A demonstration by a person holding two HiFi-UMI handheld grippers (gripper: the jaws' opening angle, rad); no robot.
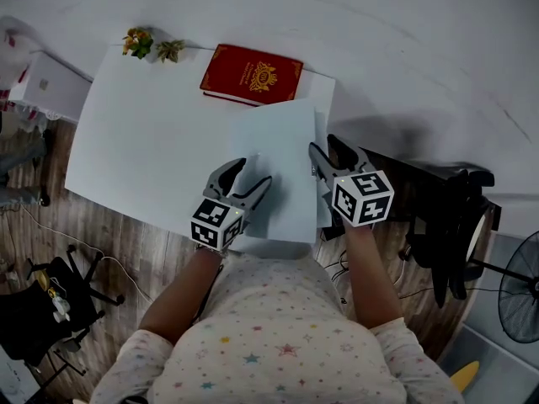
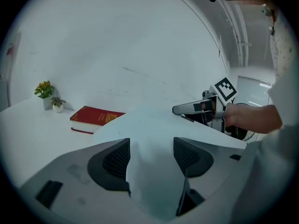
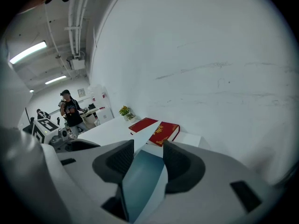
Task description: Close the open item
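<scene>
A pale blue-white folder lies on the white table by its near edge, with one leaf raised over a lower layer that shows along the right side. My left gripper straddles the leaf's near left part. In the left gripper view the leaf runs deep between the left gripper's wide-apart jaws. My right gripper sits at the folder's right edge. The leaf's bluish face stands between the right gripper's jaws, which are also apart.
A closed red book lies at the table's far edge, and two small potted plants stand at the far left corner. A white box sits left of the table, black stands and a fan right. A person stands far off.
</scene>
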